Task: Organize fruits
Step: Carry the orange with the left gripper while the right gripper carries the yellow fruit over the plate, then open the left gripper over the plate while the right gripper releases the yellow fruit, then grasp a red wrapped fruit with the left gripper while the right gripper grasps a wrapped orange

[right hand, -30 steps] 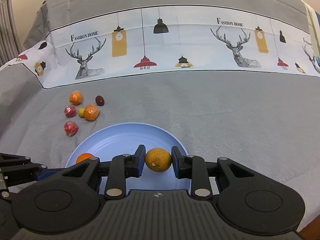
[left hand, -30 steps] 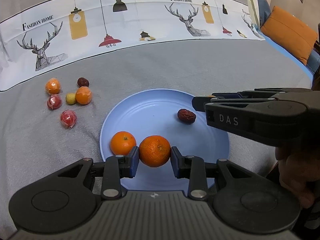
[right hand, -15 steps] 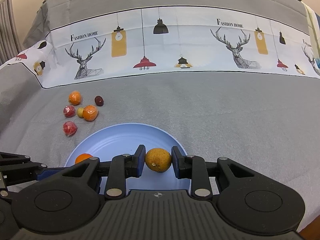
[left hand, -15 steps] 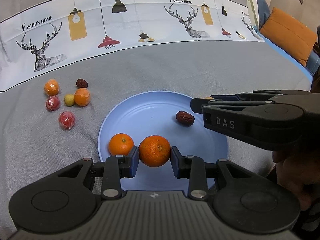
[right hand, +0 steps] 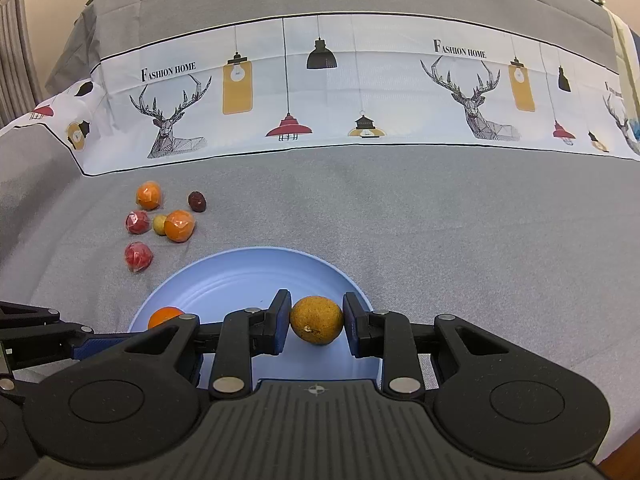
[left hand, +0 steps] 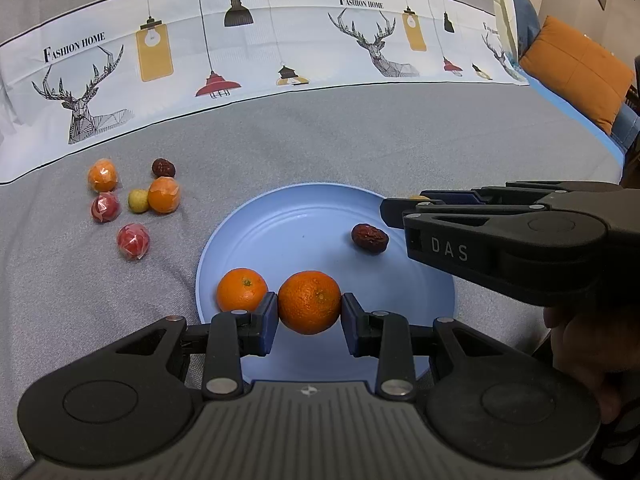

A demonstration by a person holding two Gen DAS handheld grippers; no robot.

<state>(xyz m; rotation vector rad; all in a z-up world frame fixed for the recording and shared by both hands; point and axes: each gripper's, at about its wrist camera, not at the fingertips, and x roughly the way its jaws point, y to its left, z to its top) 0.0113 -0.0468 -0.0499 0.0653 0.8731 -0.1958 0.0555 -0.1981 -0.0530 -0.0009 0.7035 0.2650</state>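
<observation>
My left gripper [left hand: 309,308] is shut on an orange tangerine [left hand: 309,302], held over the near edge of the blue plate [left hand: 304,232]. A second tangerine [left hand: 241,289] and a red date [left hand: 369,238] lie on the plate. My right gripper [right hand: 316,322] is shut on a brownish-yellow round fruit [right hand: 316,319] over the plate's [right hand: 248,276] right rim; it also shows from the side in the left wrist view [left hand: 400,210]. Several wrapped fruits lie on the grey cloth to the plate's left: two orange [left hand: 163,194], two red [left hand: 133,241], a small yellow one [left hand: 138,200] and a dark date [left hand: 163,167].
A white printed cloth band [left hand: 280,52] runs across the back of the grey surface. An orange cushion [left hand: 580,72] sits at the far right. The person's hand [left hand: 592,340] holds the right gripper at the right of the left wrist view.
Both grippers keep their fruits and have drifted slightly; the plate and loose fruits appear a little lower and further left in the left wrist view.
</observation>
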